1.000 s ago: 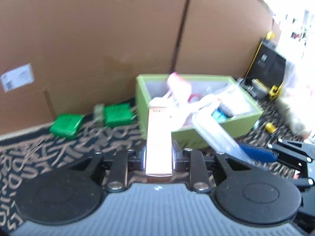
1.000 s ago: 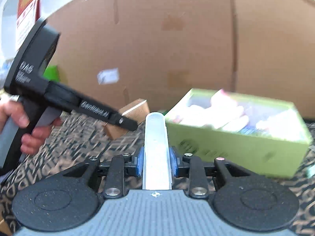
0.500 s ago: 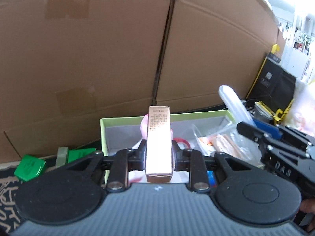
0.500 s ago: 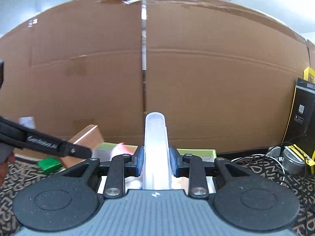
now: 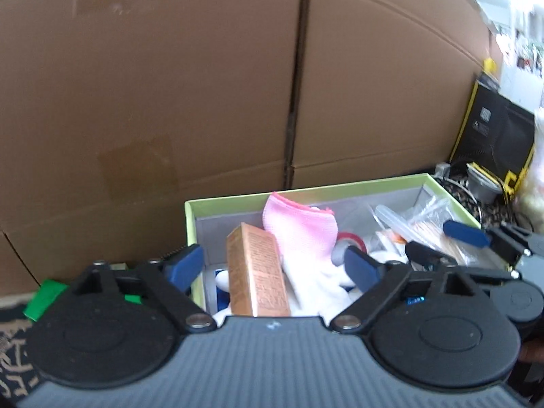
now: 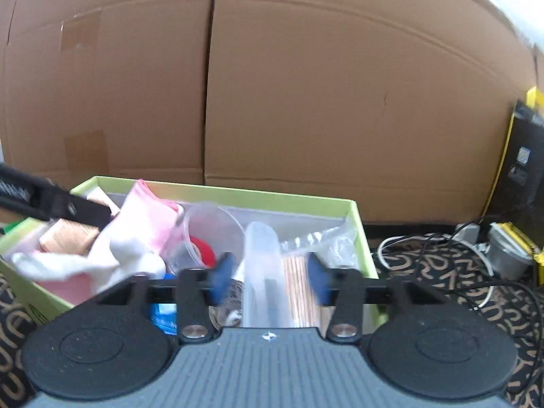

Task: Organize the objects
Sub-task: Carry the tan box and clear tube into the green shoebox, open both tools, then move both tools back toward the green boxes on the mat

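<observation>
Now both hand-held grippers hang over the green box [image 5: 357, 185], jaws spread: left hand-held gripper [image 5: 275, 265] around, not touching, the copper carton [image 5: 256, 272] lying inside by a pink cloth [image 5: 299, 231]; right hand-held gripper [image 6: 268, 272] around the clear tube [image 6: 263, 272] inside.

The lower end of the copper-coloured rectangular carton [image 5: 256, 270] is hidden behind the left gripper's grey body. In the right wrist view, the base of the clear plastic tube [image 6: 263, 272] disappears behind the right gripper's body, and the blue-labelled item [image 6: 163, 316] is mostly covered. The print on the carton is too small to read. The green flat packets [image 5: 42, 301] are partly hidden.
</observation>
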